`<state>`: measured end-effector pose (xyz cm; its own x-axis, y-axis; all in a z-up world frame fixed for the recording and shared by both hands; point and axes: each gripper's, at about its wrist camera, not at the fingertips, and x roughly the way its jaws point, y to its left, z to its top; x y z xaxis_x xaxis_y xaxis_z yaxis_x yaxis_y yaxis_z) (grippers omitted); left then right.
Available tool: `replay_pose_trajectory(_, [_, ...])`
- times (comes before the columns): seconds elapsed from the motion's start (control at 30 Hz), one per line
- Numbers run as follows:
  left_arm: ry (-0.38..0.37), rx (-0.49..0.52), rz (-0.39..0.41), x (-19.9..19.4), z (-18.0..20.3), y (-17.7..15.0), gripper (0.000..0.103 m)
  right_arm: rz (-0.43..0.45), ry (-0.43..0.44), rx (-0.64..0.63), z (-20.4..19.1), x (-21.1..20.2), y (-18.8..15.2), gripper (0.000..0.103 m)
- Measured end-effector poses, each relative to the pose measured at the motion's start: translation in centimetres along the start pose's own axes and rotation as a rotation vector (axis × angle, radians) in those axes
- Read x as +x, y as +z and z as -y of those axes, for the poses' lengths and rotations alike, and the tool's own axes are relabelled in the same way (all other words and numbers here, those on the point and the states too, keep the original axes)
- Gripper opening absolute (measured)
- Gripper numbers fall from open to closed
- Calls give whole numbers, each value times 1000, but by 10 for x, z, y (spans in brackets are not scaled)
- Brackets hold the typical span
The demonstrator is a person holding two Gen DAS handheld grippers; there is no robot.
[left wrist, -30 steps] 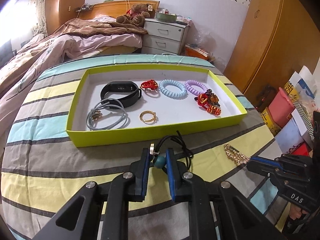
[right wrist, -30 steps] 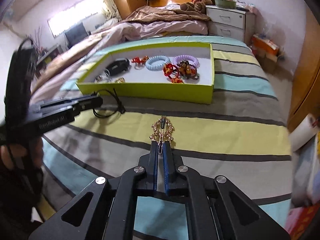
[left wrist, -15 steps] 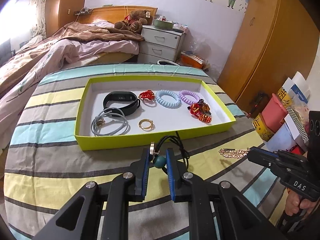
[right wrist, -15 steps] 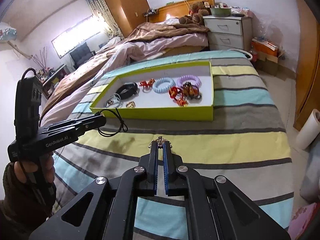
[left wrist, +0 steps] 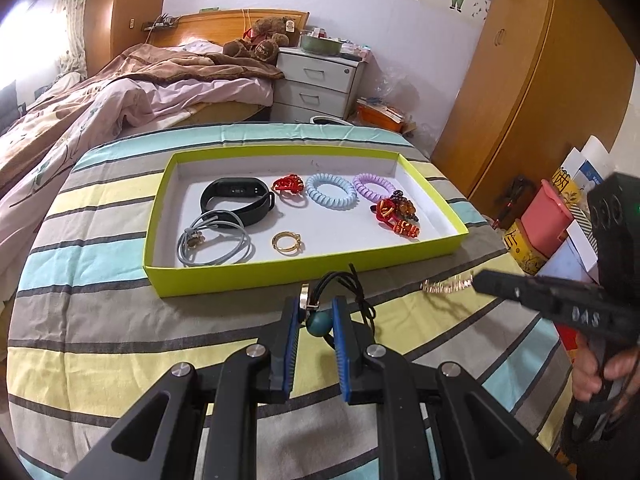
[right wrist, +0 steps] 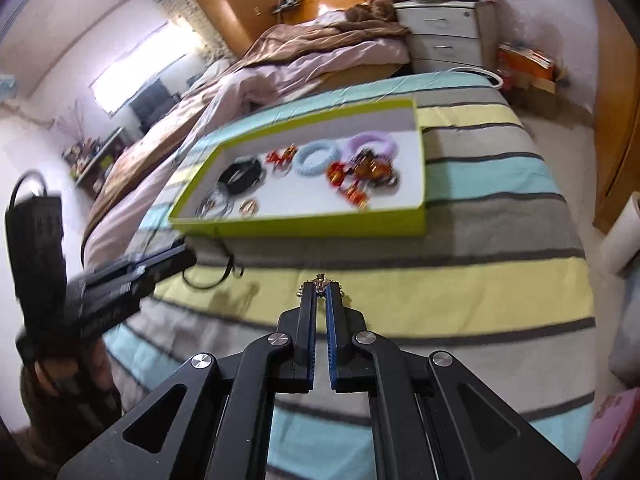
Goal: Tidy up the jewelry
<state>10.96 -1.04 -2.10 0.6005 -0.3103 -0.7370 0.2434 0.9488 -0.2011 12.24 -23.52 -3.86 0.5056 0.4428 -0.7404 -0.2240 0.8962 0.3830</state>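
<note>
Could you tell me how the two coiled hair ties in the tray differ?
The blue coil tie looks larger and lies nearer the tray's middle; the purple coil tie looks smaller and sits partly behind a red and amber ornament. Both are spiral rings lying flat in the green tray.

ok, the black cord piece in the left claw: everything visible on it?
Black cord necklace: thin dark cord in loose loops, a round teal bead and a small metal ring threaded on it. The left claw is clamped on the bead; the loops trail forward toward the striped bedspread, just short of the green tray.
</note>
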Motion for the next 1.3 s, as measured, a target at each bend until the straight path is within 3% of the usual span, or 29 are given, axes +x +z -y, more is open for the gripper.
replay_pose_trajectory(0.23, [-6, -1, -8, 7, -1, 1, 17, -8, -96, 53, 17, 0, 1, 7])
replay_pose_trajectory(0.33, [-7, -5, -13, 10, -1, 1, 17, -19, -182, 45, 23, 0, -4, 17])
replay_pose_trajectory(0.43, [-10, -1, -18, 12, -1, 1, 17, -17, -205, -18, 23, 0, -6, 19])
replay_pose_trajectory(0.47, [-9, -1, -19, 12, -1, 1, 17, -12, -229, -77, 17, 0, -8, 26])
replay_pose_trajectory(0.5, [-10, -2, -20, 13, -1, 1, 17, -11, -253, -152, 9, 2, -9, 42])
replay_pose_trajectory(0.57, [-5, -5, -21, 14, -2, 0, 17, -13, -267, -307, -9, 5, -15, 51])
replay_pose_trajectory(0.73, [-4, -11, -30, 15, -5, 1, 17, -29, -202, -335, -9, 19, -10, 51])
replay_pose_trajectory(1.0, [-12, -3, -34, 16, -4, 2, 17, -93, -206, -397, -15, 39, -10, 51])
replay_pose_trajectory(1.03, [-13, 1, -30, 14, -3, 2, 17, -93, -208, -397, -16, 40, -10, 49])
replay_pose_trajectory(1.07, [-15, 5, -28, 13, -3, 3, 17, -90, -205, -396, -18, 39, -10, 36])
replay_pose_trajectory(1.3, [-16, 30, -1, 0, 1, 9, 17, -77, -221, -386, -25, 37, -13, 36])
